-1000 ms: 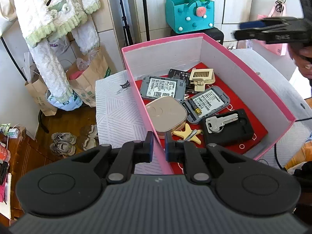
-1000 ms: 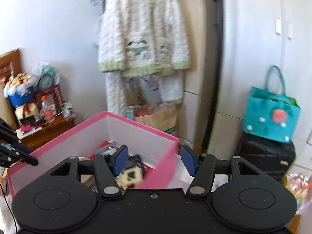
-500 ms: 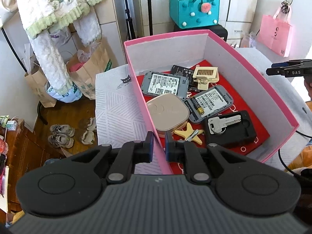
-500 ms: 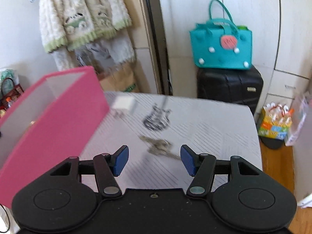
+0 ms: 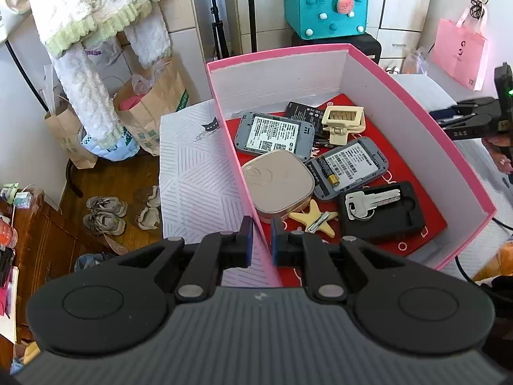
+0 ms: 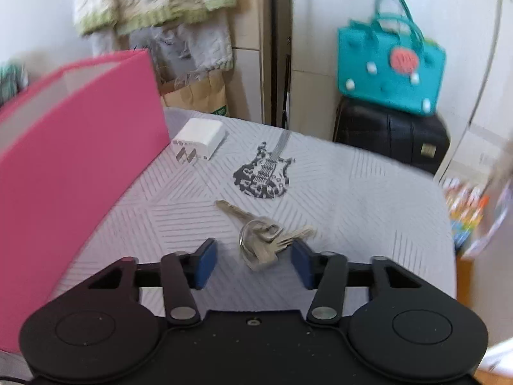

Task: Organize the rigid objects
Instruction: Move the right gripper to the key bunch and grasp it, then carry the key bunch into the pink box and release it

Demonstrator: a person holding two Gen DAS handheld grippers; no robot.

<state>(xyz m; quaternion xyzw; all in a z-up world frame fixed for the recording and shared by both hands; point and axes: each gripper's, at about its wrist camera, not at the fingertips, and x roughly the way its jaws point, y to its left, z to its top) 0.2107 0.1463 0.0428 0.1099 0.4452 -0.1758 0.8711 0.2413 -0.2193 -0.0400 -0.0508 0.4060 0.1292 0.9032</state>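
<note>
Down swings the right gripper [image 6: 253,264] from the pink box [image 5: 352,73] onto the key bunch [image 6: 261,240] on the patterned worktop [image 6: 352,211], jaws closing in either side, not yet touching. Left gripper [image 5: 260,243] clamps the box wall. Keys: stiff, slippery, floppy — pinch at the ring.

right tongs [image 6: 253,264]: parted, been closing in, pads not touching
keys [image 6: 261,239]: sitting right between them
charger [image 6: 199,141]: further ahead, beside pink box [image 6: 73,166]
</note>
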